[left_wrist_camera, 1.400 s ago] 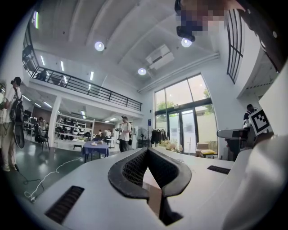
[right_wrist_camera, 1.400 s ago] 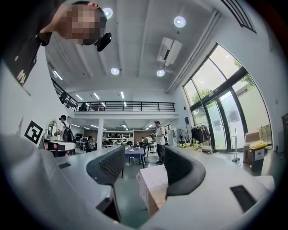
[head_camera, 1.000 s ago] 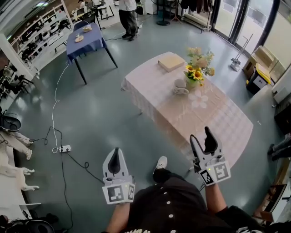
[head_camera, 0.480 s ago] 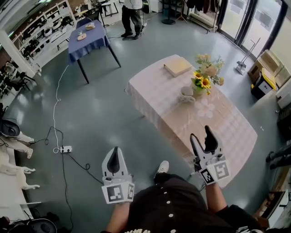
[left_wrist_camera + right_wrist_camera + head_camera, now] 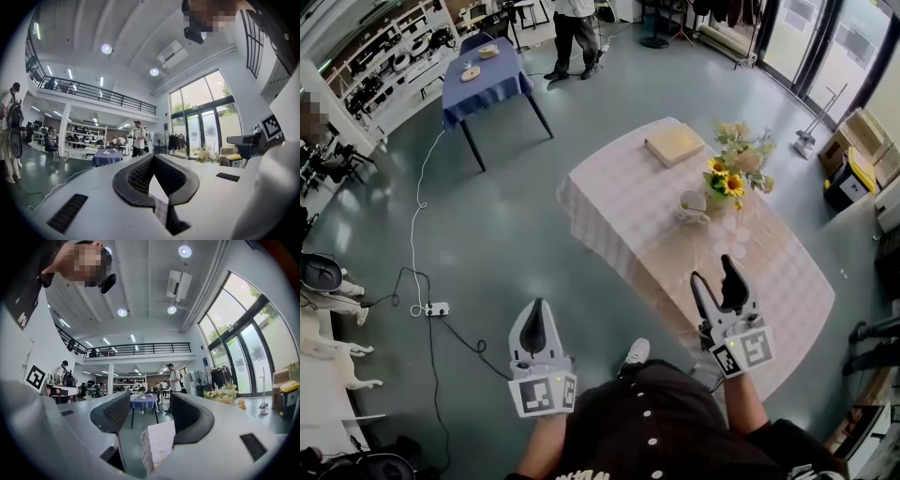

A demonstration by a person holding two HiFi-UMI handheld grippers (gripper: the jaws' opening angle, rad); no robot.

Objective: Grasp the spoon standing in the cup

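You are holding both tools low in front of your body, well short of the work. Your left tool (image 5: pixel 537 313) is hanging over the grey floor, its jaws closed tip to tip with nothing between them. Your right tool (image 5: pixel 712 272) is hovering over the near corner of the long counter (image 5: pixel 623 192) draped in a pale pink checked cloth. Its jaws are standing apart and empty, and in the right gripper view only that cloth corner is showing through the gap.

Farther along the counter, well apart from both tools, the white ceramic cup (image 5: pixel 693 203) is sitting on a white saucer (image 5: pixel 682 217), just beside a bouquet of yellow sunflowers (image 5: pixel 729 178). The spoon is too small to make out from here, so you are judging its lean only once you are closer. Beyond the cup a flat tan box (image 5: pixel 675 143) is lying at the far end. Farther off, a person (image 5: pixel 577 23) is standing by a blue-draped table (image 5: pixel 483 80).

The grasp is not yet begun; the reach comes first. The right tool, already open and on the cup's side, looks the better choice. Bring it in from above on the side away from the bouquet and line the jaws up on either side of the handle, above the rim. Close gently, since a sideways nudge could tip the cup off its saucer. Watch the right gripper view to confirm the handle is centred before you close.
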